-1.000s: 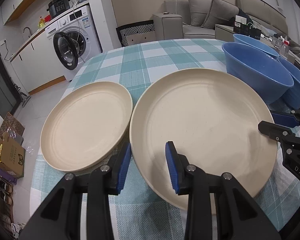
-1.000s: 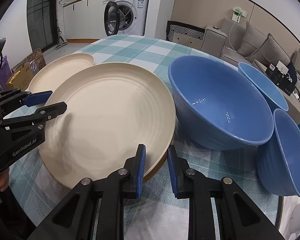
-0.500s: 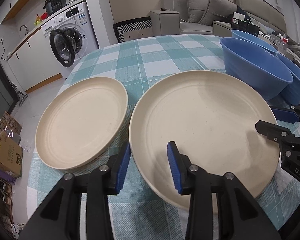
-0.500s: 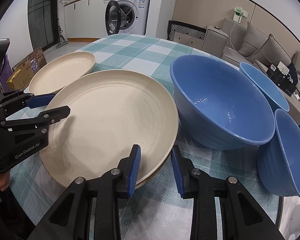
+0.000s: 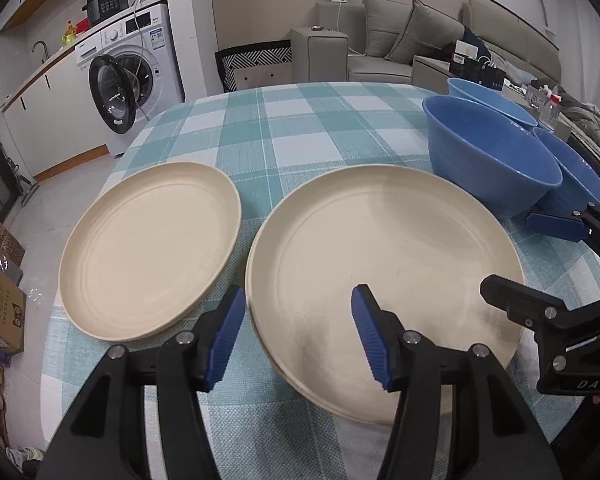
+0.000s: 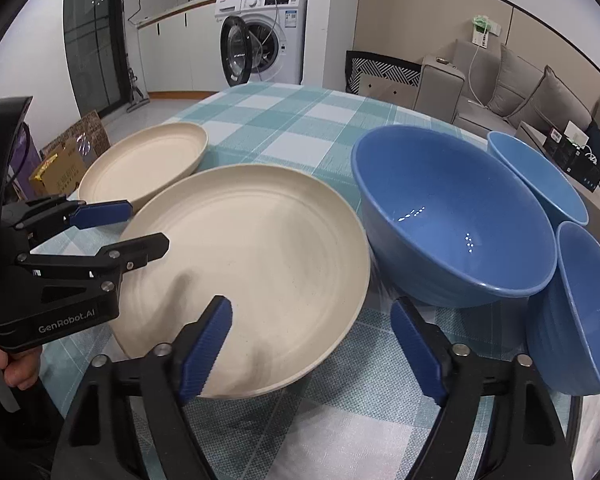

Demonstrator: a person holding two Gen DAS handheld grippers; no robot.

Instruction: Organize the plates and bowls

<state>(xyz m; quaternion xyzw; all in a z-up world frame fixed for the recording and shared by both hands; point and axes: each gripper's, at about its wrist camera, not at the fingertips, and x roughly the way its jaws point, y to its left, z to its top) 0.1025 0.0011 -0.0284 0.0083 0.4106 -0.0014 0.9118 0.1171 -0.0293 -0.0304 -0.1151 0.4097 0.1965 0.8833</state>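
- Plate, large, round, cream-coloured [image 5: 384, 264], lies flat on the teal-and-white checked tablecloth [image 5: 300, 128], just beside a smaller cream plate [image 5: 148, 248] and three blue bowls [image 6: 452, 216].
- It looks stiff, light and smooth; the thin raised rim at its near edge seems the best hold.
- Left gripper [image 5: 298, 340] straddles that rim, jaws having just opened, pads not pressing.
- Right gripper [image 6: 312, 352] has just opened wide and grips nothing.

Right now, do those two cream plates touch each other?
Apart. The left wrist view shows a strip of checked tablecloth between the smaller plate and the larger plate.
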